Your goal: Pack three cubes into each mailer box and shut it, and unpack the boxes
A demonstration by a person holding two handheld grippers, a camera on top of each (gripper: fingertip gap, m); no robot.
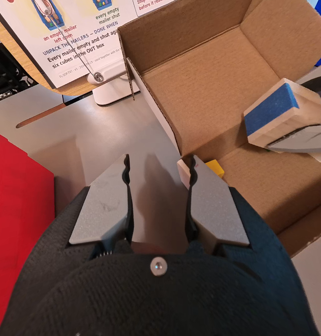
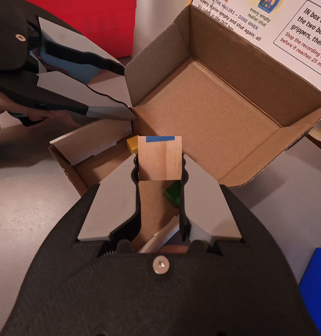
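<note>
While the right gripper (image 2: 159,160) pinches a wooden cube (image 2: 159,158) with one blue face between its fingers, it hangs over the open mailer box (image 2: 210,112), above the front compartment. A yellow cube (image 2: 132,144) lies on the box floor at the far left corner, and a green cube (image 2: 172,193) lies below the held one. The left gripper (image 1: 159,163) sits at the box's left side with its fingers spread wide and nothing between them; its right fingertip (image 1: 194,161) is at the box's corner, by the side flap. The lid stands open at the back. A red bin (image 1: 16,190) lies to the left, an instruction sheet (image 1: 79,41) behind the box, all on the grey table (image 1: 101,131).
</note>
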